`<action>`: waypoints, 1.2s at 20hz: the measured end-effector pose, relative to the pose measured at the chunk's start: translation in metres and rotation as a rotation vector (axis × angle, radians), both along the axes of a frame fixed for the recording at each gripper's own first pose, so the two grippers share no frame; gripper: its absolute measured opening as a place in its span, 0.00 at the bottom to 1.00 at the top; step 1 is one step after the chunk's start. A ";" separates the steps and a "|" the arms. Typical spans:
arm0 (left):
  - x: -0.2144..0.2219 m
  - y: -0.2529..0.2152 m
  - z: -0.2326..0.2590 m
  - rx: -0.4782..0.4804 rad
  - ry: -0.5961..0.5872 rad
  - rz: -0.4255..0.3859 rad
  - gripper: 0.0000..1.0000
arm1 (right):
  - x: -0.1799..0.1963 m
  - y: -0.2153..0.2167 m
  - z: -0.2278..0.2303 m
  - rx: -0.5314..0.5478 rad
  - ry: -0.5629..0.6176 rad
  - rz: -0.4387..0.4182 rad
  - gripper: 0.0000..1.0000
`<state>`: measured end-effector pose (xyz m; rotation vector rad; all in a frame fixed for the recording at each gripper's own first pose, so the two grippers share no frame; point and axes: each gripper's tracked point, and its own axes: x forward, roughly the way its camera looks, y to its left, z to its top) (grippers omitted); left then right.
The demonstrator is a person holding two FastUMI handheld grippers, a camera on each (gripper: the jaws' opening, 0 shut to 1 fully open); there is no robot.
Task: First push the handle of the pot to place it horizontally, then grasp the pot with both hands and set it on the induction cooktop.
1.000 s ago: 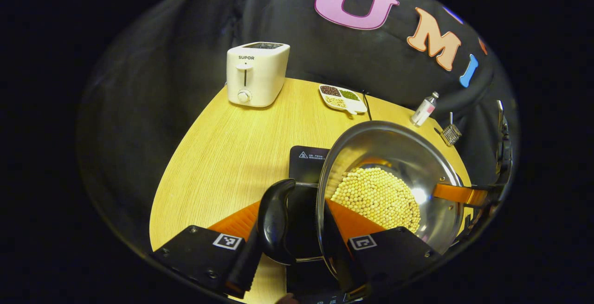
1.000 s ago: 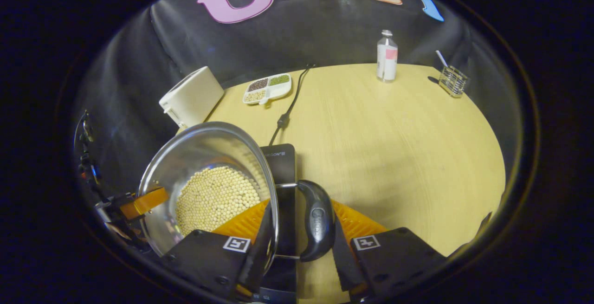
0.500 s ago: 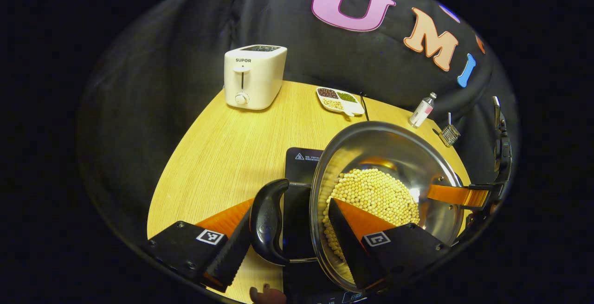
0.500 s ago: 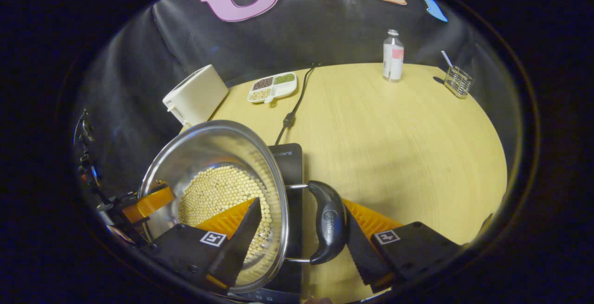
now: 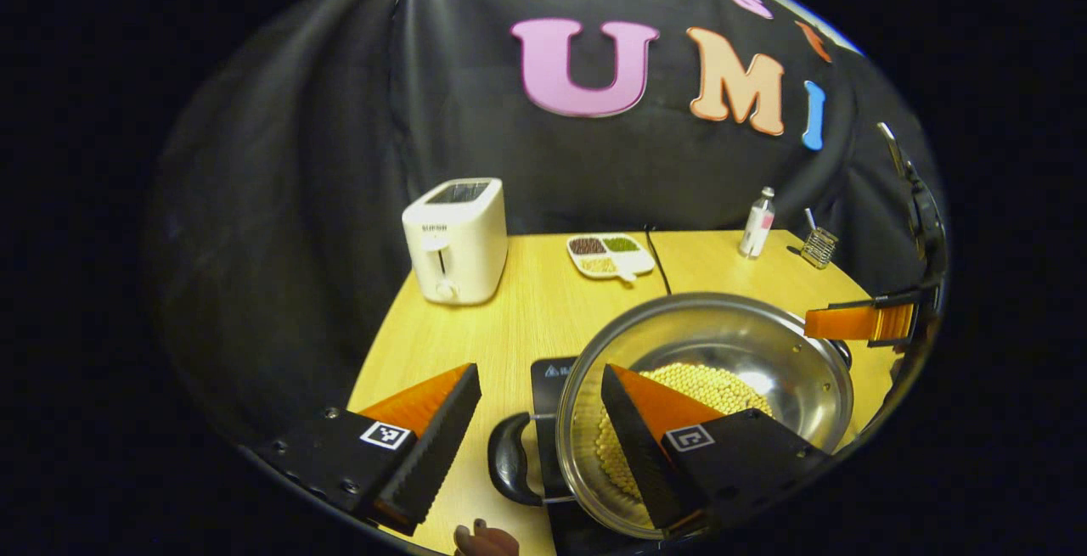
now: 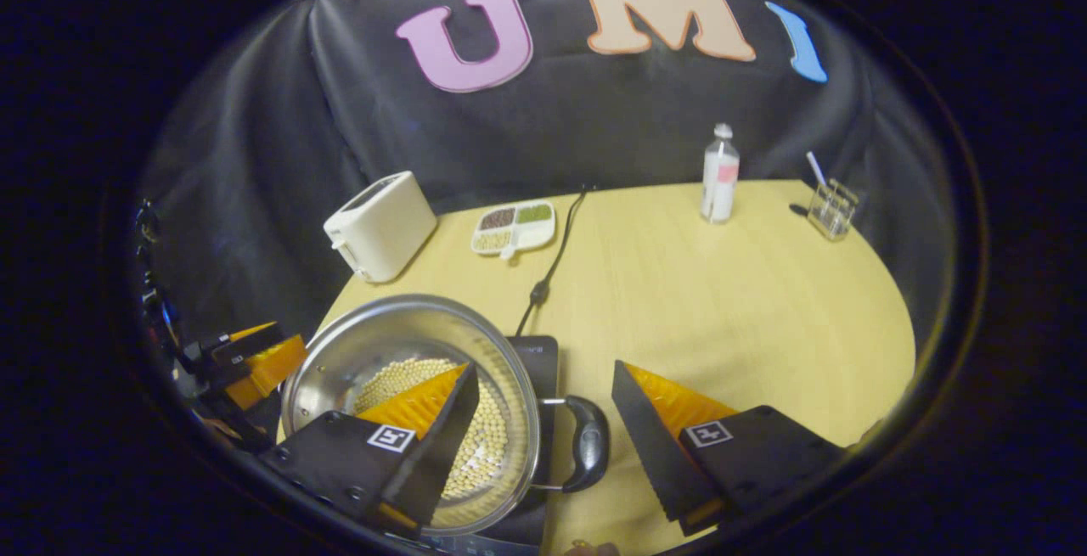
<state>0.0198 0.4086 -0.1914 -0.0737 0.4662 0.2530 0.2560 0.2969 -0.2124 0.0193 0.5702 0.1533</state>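
Your left claw [image 5: 539, 429] is spread wide, gripping nothing, above the black side handle [image 5: 509, 471] of the round stainless-steel pot [image 5: 747, 344] of pale beans. Your right claw [image 6: 543, 433] is likewise spread above the opposite handle [image 6: 588, 454]. The pot sits on the flat black induction cooktop [image 6: 537, 348] on the light wooden worktop [image 6: 722, 301].

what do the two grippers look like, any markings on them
Each of the left gripper and right gripper has two wedge-shaped fingers with ridged, sawtooth inner faces, mounted on blocky bodies. Every body carries a small square white tag with a black coded pattern, and small screws show along the edges.
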 end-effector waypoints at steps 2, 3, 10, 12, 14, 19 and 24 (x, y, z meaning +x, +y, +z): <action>0.001 -0.001 0.022 0.046 -0.037 0.002 0.93 | -0.003 0.006 0.029 0.014 -0.063 0.028 0.99; 0.000 -0.005 0.033 0.060 -0.056 0.002 0.93 | -0.005 0.006 0.043 0.029 -0.093 0.039 0.94; -0.017 -0.051 0.118 0.104 -0.232 0.022 0.91 | -0.037 -0.028 0.126 0.094 -0.293 0.084 0.94; -0.018 -0.080 0.140 0.091 -0.291 0.020 0.91 | -0.048 -0.048 0.146 0.083 -0.355 0.097 0.94; -0.019 -0.117 0.161 0.058 -0.354 0.016 0.92 | -0.062 -0.070 0.160 0.075 -0.396 0.122 0.94; -0.027 -0.209 0.187 0.016 -0.436 0.045 0.87 | -0.096 -0.135 0.175 0.098 -0.405 0.187 0.94; -0.035 -0.287 0.201 0.052 -0.452 0.080 0.88 | -0.131 -0.200 0.186 0.140 -0.409 0.203 0.93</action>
